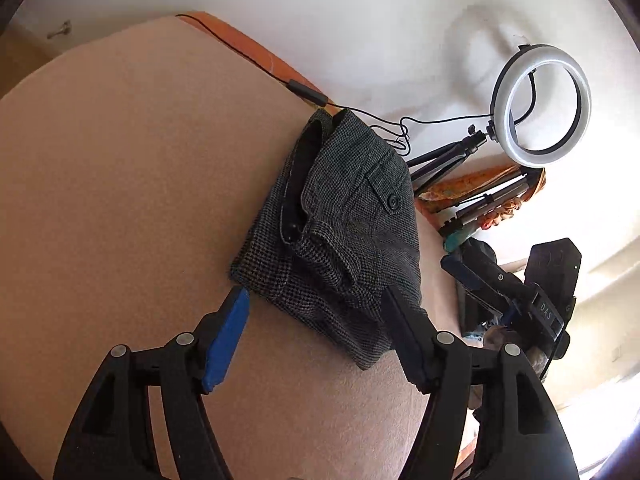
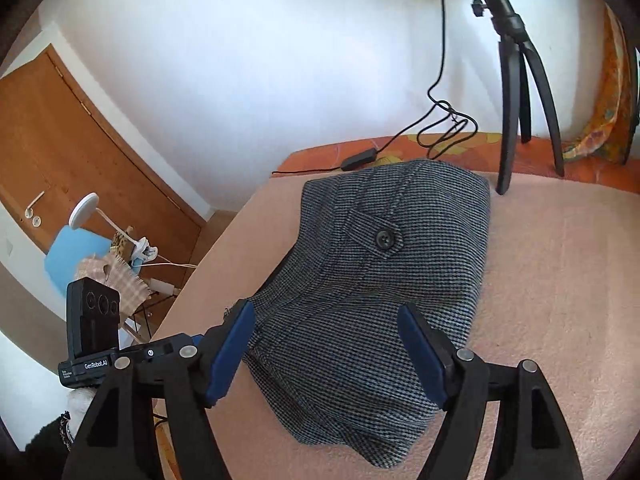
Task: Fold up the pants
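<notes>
The grey checked pants (image 1: 340, 232) lie folded into a compact bundle on the pink table cover (image 1: 120, 180), a buttoned pocket flap on top. My left gripper (image 1: 316, 300) is open, its jaws standing on either side of the bundle's near edge, holding nothing. In the right wrist view the pants (image 2: 380, 280) fill the middle, and my right gripper (image 2: 326, 316) is open just above their near end, empty. The right gripper's body (image 1: 520, 292) shows at the right of the left wrist view.
A ring light (image 1: 540, 104) on a black tripod (image 2: 516, 92) stands at the table's far edge beside the pants. Its black cable with a controller (image 2: 358, 160) runs along that edge. A wooden door (image 2: 80, 152) and a cluttered blue chair (image 2: 76, 256) are off to the left.
</notes>
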`<control>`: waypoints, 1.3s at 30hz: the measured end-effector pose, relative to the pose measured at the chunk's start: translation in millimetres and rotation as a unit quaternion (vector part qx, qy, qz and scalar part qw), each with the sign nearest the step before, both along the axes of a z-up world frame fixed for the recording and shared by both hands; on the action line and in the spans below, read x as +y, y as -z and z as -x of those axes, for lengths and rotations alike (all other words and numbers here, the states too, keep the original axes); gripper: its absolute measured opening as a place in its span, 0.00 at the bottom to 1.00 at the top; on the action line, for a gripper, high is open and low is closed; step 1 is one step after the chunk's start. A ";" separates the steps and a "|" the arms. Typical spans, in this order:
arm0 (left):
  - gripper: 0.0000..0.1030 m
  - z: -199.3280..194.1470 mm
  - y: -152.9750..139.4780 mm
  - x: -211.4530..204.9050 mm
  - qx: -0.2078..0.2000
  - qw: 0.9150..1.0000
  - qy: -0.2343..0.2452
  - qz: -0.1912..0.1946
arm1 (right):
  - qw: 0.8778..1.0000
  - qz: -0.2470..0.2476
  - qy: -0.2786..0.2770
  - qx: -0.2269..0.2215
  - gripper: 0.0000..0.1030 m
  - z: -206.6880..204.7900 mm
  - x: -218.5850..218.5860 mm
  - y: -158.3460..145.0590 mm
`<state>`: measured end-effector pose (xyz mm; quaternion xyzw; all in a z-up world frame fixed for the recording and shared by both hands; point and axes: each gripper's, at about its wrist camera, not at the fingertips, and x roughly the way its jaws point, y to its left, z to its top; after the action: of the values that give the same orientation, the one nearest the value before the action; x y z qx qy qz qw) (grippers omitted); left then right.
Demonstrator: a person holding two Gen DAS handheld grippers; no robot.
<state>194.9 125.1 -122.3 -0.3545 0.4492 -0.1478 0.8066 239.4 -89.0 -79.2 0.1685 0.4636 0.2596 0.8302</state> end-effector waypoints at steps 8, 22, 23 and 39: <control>0.66 -5.9 28.6 3.9 0.046 0.997 -0.044 0.053 | 0.998 -0.025 0.044 0.038 0.77 -10.1 -46.7 21.9; 0.71 -18.9 38.9 -3.8 0.028 0.989 -0.111 0.090 | 0.981 -0.120 0.104 0.109 0.83 -48.3 -82.7 71.8; 0.71 -20.1 38.6 -3.4 0.027 0.989 -0.116 0.087 | 0.981 -0.120 0.104 0.109 0.83 -48.3 -82.7 71.8; 0.71 -40.3 40.3 -15.5 0.004 0.985 -0.152 0.077 | 0.974 -0.162 0.124 0.103 0.75 -95.1 -77.7 93.0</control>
<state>235.2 109.6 -162.6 -0.4806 0.3808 -0.0558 0.7880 334.5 -166.7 -172.2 0.3828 0.4736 0.2080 0.7654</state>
